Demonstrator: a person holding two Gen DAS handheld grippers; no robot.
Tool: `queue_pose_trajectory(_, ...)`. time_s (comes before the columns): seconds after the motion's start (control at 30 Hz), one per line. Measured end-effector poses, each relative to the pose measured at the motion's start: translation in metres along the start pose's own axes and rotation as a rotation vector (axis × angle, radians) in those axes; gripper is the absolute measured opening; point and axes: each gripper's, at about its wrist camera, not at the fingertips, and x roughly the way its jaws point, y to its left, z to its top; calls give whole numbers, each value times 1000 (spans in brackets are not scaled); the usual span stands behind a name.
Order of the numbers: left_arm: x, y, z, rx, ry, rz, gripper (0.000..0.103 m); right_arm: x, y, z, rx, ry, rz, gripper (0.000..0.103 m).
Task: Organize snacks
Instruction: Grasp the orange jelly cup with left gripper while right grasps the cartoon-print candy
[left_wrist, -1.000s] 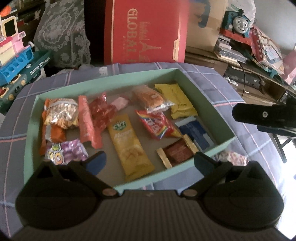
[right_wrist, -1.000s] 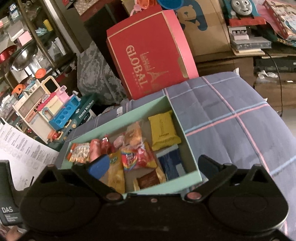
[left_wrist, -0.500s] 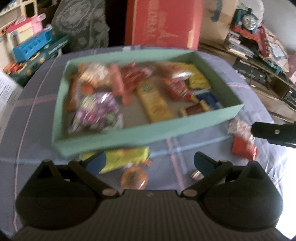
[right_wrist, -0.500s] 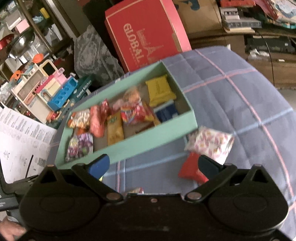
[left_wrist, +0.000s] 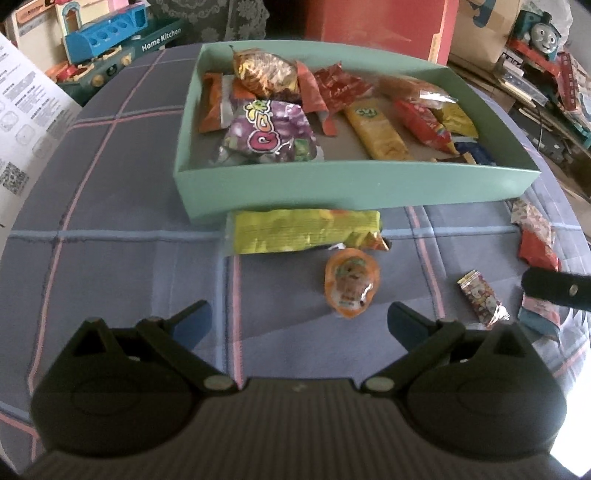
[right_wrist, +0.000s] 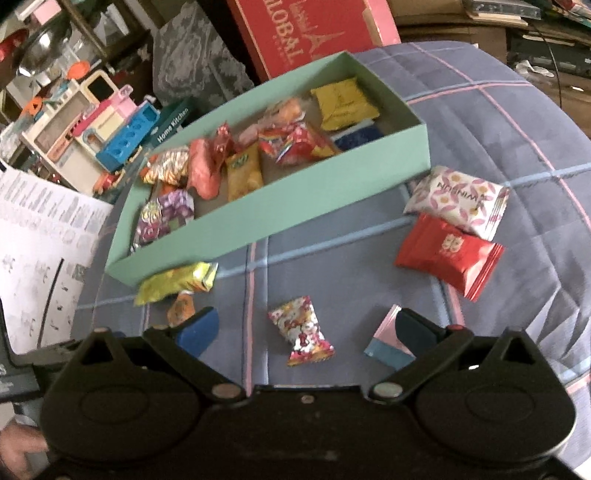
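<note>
Clearly, from the left wrist: left gripper (left_wrist: 297, 321) low over the bench (left_wrist: 122, 258), tilted down and forward toward 12 o'clock. Fingers (left_wrist: 188, 325) wide apart, holding nothing. Green box (left_wrist: 354, 188) at 12 o'clock, already full of many packets. Yellow-green packet (left_wrist: 306, 230) outside, lying against the near wall of the box. Orange jelly cup (left_wrist: 351, 282) just before it, slightly to 1 o'clock of the open fingers. Patterned candy (left_wrist: 482, 299) and red packet (left_wrist: 537, 251) at 3 o'clock, beside one dark finger of the right gripper (left_wrist: 557, 291).

Possible trouble on this side: jelly cup off-centre between the fingers, so probably pushed along the cloth instead of caught; also a fold of cloth possibly pinched together with it.

Then, from the right wrist: right gripper (right_wrist: 306, 328) also low and tilted down, pointing to 12 o'clock. Fingers (right_wrist: 199, 330) apart and empty here too. Patterned candy (right_wrist: 301, 336) almost centred between them. Pink-blue packet (right_wrist: 384, 347) at 3 o'clock, partly hidden under the right fingertip. Red packet (right_wrist: 448, 253) and white floral packet (right_wrist: 458, 199) at 1 o'clock, touching each other. Green box (right_wrist: 280, 206) from 10 to 12 o'clock.

Possible trouble here: pink-blue packet dragged or clamped together with the candy; small slippery wrapper likely to twist out on closing.
</note>
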Motion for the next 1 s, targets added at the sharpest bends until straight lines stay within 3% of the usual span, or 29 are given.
queue_pose_trajectory(0.13,8,-4,2,-11,2,-6,103,8,3,-4,-23,21,-40,103)
queue_pose_trajectory(0.2,13,-7,5,-22,3,-14,102,8,1,-6,-17,11,-44,97)
queue_pose_trajectory(0.33,21,-15,8,-4,-6,-31,87,10,-4,-8,-13,19,-34,83)
queue_pose_trajectory(0.4,21,-20,8,32,-24,-38,74,11,-4,-9,-24,17,-35,74)
queue_pose_trajectory(0.5,18,-26,6,94,-57,-8,45,16,2,-9,-56,26,-30,59)
queue_pose_trajectory(0.53,17,-27,5,114,-65,-10,32,19,5,-9,-73,30,-25,52)
queue_pose_trajectory(0.77,13,-16,-2,107,-70,-60,32,33,38,-17,-289,20,-77,45)
queue_pose_trajectory(0.83,13,-16,-2,110,-71,-60,32,36,49,-23,-400,1,-131,30)
queue_pose_trajectory(0.87,13,-16,-2,112,-70,-57,32,37,53,-26,-441,-8,-151,27)
queue_pose_trajectory(1.0,14,-20,-1,124,-71,-47,32,33,47,-22,-411,-10,-127,22)
